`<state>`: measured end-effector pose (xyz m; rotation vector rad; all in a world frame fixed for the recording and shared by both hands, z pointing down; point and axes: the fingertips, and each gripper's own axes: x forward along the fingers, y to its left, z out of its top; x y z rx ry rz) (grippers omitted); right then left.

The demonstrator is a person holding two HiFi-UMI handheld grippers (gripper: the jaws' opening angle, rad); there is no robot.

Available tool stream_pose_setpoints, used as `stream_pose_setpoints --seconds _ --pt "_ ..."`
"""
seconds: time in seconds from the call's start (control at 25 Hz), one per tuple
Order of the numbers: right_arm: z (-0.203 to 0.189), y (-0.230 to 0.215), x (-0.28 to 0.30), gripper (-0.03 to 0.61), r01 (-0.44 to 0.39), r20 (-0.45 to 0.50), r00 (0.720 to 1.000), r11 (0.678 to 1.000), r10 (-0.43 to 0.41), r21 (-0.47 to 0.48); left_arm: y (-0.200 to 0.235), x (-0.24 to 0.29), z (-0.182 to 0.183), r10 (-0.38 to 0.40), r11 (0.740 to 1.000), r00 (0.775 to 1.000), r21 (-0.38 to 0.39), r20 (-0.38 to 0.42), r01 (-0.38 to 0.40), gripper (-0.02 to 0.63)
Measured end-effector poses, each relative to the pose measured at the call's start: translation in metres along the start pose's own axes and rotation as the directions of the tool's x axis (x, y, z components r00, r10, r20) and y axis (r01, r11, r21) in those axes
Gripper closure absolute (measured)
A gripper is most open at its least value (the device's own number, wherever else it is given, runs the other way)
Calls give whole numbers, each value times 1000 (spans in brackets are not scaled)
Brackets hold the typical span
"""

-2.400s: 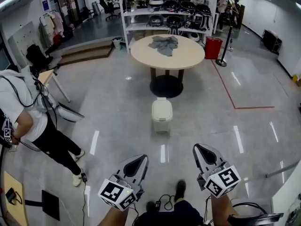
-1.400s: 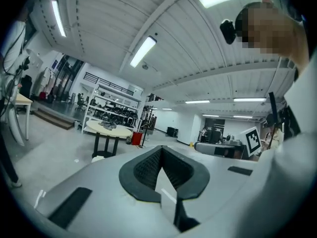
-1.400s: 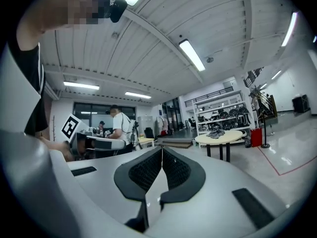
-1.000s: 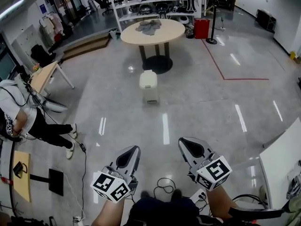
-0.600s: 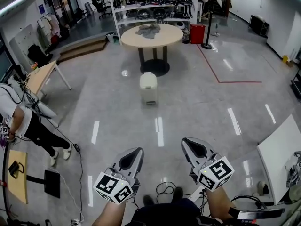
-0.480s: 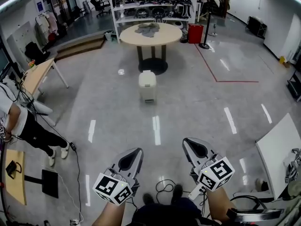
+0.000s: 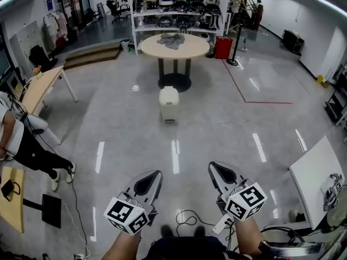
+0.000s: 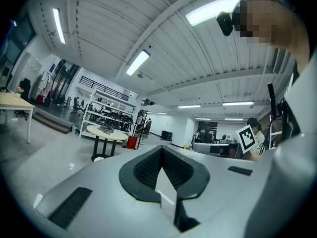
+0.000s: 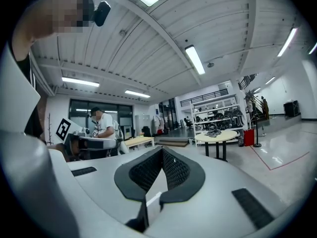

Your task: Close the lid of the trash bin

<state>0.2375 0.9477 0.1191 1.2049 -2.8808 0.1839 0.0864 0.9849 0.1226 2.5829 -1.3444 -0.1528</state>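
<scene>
Ahead, one trash bin; left gripper, right gripper both closed.

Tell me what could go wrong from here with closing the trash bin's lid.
1. A loose cable lies on the floor by the person's feet; a step forward could snag it.
2. The trash bin stands far off, near the round table, well beyond the shut left gripper and right gripper. Its lid already looks down, so another push might only shove the bin.
</scene>
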Motion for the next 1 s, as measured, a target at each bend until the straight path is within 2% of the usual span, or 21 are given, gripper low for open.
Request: stream_pose_setpoints --seconds 0.32,1.0 --pt "16 -14 -22 569 9 32 999 1000 -9 -5 -31 14 9 -32 999 999 37 22 31 615" --pt "29 -23 -43 569 -27 49 998 999 29 -40 -58 26 19 -16 997 999 78 43 13 615"
